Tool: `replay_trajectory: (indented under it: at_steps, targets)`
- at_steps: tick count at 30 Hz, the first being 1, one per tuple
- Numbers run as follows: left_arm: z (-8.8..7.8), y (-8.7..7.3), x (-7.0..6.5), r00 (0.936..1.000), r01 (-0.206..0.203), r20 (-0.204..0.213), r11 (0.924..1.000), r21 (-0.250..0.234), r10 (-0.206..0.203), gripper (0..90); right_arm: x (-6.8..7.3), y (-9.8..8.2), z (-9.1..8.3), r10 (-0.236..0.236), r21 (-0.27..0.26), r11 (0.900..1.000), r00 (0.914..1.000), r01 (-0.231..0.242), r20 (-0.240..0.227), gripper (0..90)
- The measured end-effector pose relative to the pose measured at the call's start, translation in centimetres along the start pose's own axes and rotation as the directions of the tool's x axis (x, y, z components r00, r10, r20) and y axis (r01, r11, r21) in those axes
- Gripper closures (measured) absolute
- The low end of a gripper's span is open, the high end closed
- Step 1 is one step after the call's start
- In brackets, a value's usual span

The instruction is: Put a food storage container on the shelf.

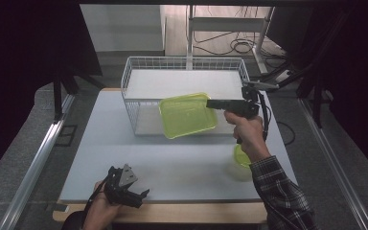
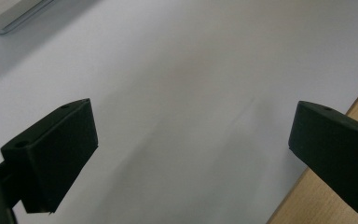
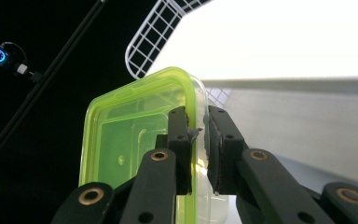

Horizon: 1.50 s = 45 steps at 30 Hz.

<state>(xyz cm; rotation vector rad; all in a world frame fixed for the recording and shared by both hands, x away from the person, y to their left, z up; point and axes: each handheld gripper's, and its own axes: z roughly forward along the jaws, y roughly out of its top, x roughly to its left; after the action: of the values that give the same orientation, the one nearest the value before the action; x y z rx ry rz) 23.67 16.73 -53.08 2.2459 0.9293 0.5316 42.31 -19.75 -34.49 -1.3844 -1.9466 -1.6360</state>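
Left tool idles at the worktop's near edge, jaws apart, empty. Right tool clamps the green container's rim, lifting it tilted at the wire basket's front, likely to clear the wall. Another green piece sits below.

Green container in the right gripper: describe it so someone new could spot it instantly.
Start at the white wire basket at the far side of the table. Just in front of it, the right gripper holds a shallow rectangular container by its rim, off the table. It is translucent yellow-green; the small round cup near the right wrist sits on the table.
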Motion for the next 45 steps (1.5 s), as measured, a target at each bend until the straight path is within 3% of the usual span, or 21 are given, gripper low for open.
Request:
replay_trajectory:
  at_steps: [11,24,35,45]
  targets:
    - [0.0,0.0,0.0,1.0000,0.002,0.000,1.0000,-0.002,-0.002,1.0,1.2,3.5,0.6,-0.025,-0.062,0.998,0.9988,0.028,0.042,80.1]
    - [-0.1,-0.1,0.2,0.9998,0.018,0.006,0.9998,-0.006,-0.018,0.7,0.8,6.7,2.5,-0.014,-0.120,0.992,0.9914,0.030,0.130,80.1]
    - [0.0,-0.1,0.1,0.9999,0.010,0.008,0.9999,-0.001,-0.010,0.7,0.1,8.2,3.9,-0.004,-0.151,0.988,0.9780,0.036,0.209,80.0]
    - [0.0,0.0,0.0,0.9999,0.002,0.010,1.0000,0.002,-0.002,0.7,-0.8,8.4,4.6,0.017,-0.163,0.986,0.9715,0.023,0.237,79.9]
